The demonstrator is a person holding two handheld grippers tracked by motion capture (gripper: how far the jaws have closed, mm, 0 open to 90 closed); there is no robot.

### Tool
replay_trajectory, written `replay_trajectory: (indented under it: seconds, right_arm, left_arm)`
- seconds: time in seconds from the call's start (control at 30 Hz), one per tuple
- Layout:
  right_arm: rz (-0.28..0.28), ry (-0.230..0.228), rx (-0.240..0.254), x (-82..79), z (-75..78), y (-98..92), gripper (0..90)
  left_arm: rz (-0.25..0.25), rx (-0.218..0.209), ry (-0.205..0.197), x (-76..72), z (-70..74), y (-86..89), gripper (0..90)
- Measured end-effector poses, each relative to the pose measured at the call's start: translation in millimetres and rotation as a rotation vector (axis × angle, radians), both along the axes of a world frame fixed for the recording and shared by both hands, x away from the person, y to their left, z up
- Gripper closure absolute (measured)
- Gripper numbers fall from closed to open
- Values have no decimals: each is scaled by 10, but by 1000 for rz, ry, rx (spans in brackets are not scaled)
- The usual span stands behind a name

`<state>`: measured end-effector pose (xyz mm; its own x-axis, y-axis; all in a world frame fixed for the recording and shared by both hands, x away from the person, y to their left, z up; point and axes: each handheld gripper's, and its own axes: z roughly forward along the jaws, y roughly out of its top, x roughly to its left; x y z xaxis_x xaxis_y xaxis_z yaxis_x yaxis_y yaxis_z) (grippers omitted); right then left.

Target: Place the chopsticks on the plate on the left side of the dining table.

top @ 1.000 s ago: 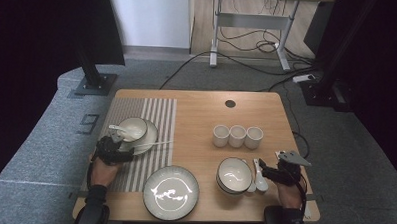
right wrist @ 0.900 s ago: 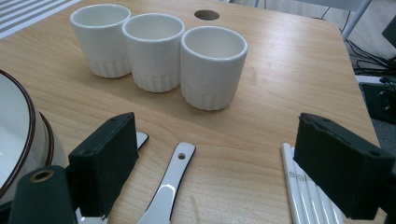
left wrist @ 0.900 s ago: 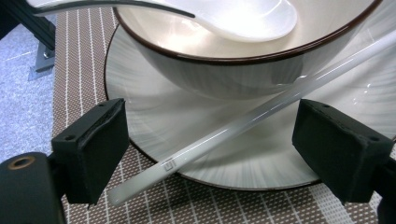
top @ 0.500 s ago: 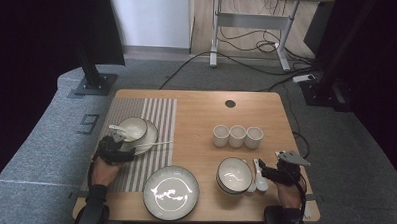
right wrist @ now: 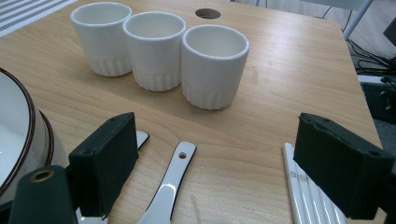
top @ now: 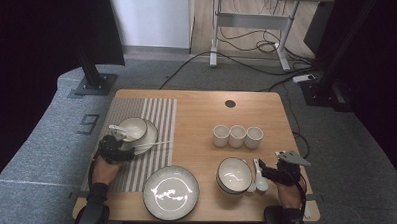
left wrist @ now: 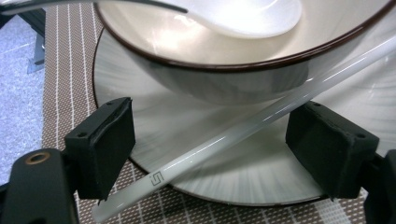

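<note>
My left gripper (left wrist: 210,140) (top: 119,142) is open at the near edge of a white plate (left wrist: 261,172) on the striped placemat (top: 151,115). Its jaws have just been closing. A white chopstick (left wrist: 243,133) lies slantwise between them across the plate, and neither pad presses on it. A brown-rimmed bowl (left wrist: 224,79) with a white spoon (left wrist: 243,14) in it stands on the plate just ahead. My right gripper (right wrist: 215,163) (top: 268,168) is open low over the table's right side, above a white spoon handle (right wrist: 170,184), with white chopsticks (right wrist: 303,196) under its right jaw.
Three white cups (right wrist: 154,49) (top: 237,136) stand in a row ahead of the right gripper. A second brown-rimmed bowl (top: 233,174) sits to its left beside the spoons (top: 258,180). A large patterned plate (top: 171,192) lies near the front edge.
</note>
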<state>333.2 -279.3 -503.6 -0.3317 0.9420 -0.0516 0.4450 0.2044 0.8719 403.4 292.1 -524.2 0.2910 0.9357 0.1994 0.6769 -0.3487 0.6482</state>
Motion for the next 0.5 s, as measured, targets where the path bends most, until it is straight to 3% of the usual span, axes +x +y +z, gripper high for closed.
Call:
replay_trajectory:
  seconds: [0.5]
  right_arm:
    - [1,1,-1,0,-1,-3,136]
  left_arm:
    - [-26,33,-9,-39,23,52,261]
